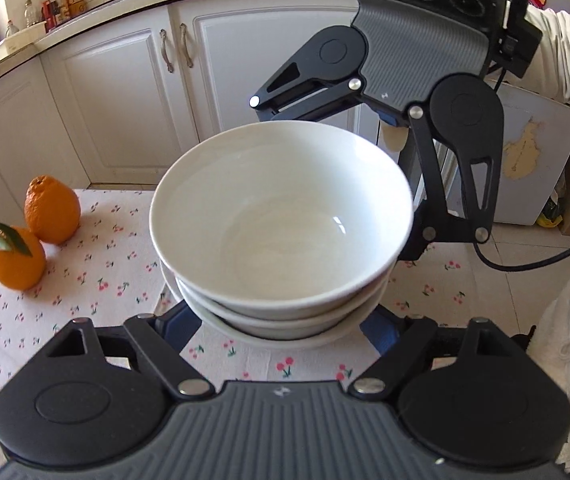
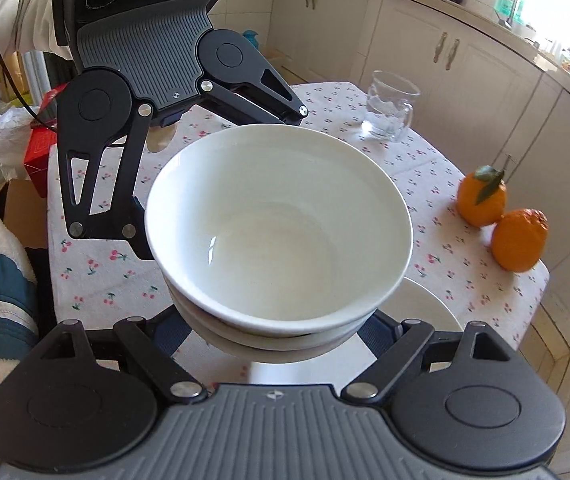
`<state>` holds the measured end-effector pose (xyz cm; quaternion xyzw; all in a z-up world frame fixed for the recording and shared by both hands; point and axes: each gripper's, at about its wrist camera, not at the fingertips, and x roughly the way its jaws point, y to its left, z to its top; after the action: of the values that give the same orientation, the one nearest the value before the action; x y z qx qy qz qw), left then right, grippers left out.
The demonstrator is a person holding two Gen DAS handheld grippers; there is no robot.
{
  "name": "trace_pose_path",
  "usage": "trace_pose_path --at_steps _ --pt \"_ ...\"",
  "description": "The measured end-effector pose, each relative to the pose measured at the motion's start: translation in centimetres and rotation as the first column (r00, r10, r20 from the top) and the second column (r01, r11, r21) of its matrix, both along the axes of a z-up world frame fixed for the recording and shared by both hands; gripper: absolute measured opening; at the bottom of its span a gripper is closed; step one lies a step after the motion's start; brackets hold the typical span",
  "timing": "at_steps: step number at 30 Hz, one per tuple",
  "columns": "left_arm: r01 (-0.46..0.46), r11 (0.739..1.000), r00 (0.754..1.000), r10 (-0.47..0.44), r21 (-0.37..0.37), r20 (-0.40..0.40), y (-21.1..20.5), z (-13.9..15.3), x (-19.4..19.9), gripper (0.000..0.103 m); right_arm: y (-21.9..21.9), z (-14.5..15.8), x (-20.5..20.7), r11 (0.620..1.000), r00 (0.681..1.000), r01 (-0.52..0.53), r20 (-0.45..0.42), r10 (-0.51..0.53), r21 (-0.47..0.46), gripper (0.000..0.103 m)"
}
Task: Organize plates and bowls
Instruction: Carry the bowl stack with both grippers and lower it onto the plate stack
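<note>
A stack of three white bowls [image 1: 281,216] hangs above the cherry-print tablecloth [image 1: 97,280]. My left gripper [image 1: 281,324] clasps the lowest bowl from the near side, its blue pads [image 1: 181,320] pressed on both flanks. Across the stack, the right gripper's body [image 1: 421,52] faces me, its fingertips hidden behind the bowls. In the right wrist view the same bowl stack [image 2: 277,220] sits between my right gripper's [image 2: 281,324] pads, with the left gripper's body [image 2: 145,52] opposite. A white plate [image 2: 425,312] lies on the table under the stack.
Two oranges [image 1: 51,210] [image 2: 481,200] stand near the table edge. A glass mug [image 2: 389,108] is at the far side of the table. White kitchen cabinets [image 1: 125,100] run behind. A white garment [image 1: 565,340] and a sleeve [image 1: 565,48] are close by.
</note>
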<state>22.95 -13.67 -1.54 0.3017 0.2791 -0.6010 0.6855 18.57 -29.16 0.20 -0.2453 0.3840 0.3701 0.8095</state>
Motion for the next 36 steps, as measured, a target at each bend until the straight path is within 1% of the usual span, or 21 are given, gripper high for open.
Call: trace_pose_path --at_steps 6,12,22,33,36 --pt "0.049 0.999 0.999 -0.048 0.003 -0.008 -3.2 -1.6 1.8 0.085 -3.1 -1.1 0.9 0.996 0.997 0.077 -0.011 -0.077 -0.034 0.091" --pt "0.056 0.998 0.998 -0.056 0.008 -0.036 -4.6 -2.8 2.7 0.085 -4.9 -2.3 1.6 0.992 0.993 0.116 -0.033 -0.117 -0.04 0.091" --pt "0.058 0.998 0.997 -0.057 0.013 -0.044 -5.5 -3.5 3.4 0.085 -5.9 -3.2 2.5 0.989 0.987 0.148 -0.054 -0.15 -0.027 0.091" --pt "0.045 0.999 0.997 -0.044 -0.001 -0.063 -5.3 -3.5 3.8 0.085 -6.3 -3.4 2.9 0.985 0.983 0.171 -0.065 -0.172 -0.01 0.091" --pt "0.038 0.999 0.998 -0.038 -0.005 -0.046 -5.2 -3.5 3.6 0.085 -6.3 -3.5 2.9 0.983 0.981 0.181 -0.064 -0.181 -0.005 0.091"
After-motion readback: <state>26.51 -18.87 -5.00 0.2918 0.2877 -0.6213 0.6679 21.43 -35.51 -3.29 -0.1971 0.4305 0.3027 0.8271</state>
